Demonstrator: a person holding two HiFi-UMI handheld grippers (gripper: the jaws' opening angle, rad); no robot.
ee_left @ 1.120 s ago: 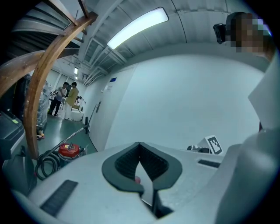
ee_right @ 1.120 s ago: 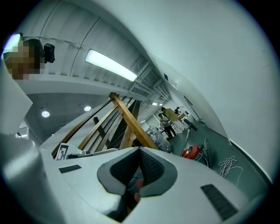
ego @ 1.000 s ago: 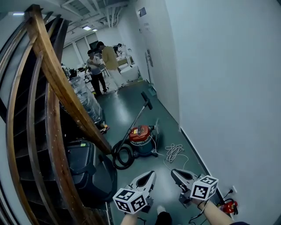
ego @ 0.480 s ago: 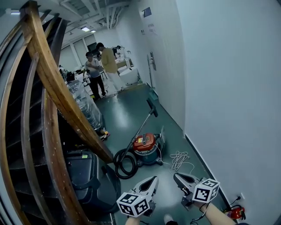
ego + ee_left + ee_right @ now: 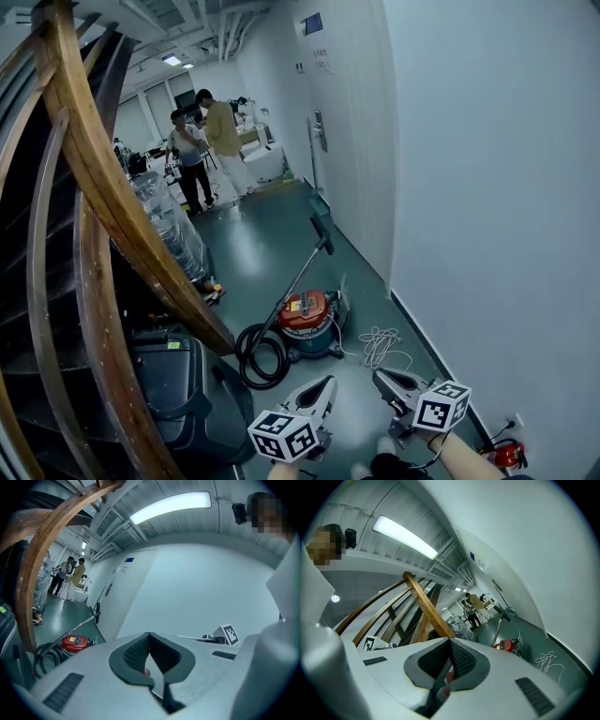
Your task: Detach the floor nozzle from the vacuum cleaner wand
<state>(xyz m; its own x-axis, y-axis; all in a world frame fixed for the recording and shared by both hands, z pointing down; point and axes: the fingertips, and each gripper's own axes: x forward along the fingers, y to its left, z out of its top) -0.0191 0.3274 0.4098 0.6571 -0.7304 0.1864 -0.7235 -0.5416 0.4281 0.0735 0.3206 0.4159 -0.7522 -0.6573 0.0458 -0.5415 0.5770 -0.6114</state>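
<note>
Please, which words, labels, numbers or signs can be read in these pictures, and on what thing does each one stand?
No text can be read.
Blue sign high on the wall: too small.
Notices below it: blurred.
Yellow label on the red vacuum cleaner: too small.
Marker cubes: square patterns only, no letters.

a workplace corridor beside a wooden staircase [image 5: 103, 187]. green floor [image 5: 262, 253], bare white wall [image 5: 487, 187], a strip light [image 5: 168, 506] overhead. two people [image 5: 202, 141] stand by cluttered benches [image 5: 264, 161] at the far end
</note>
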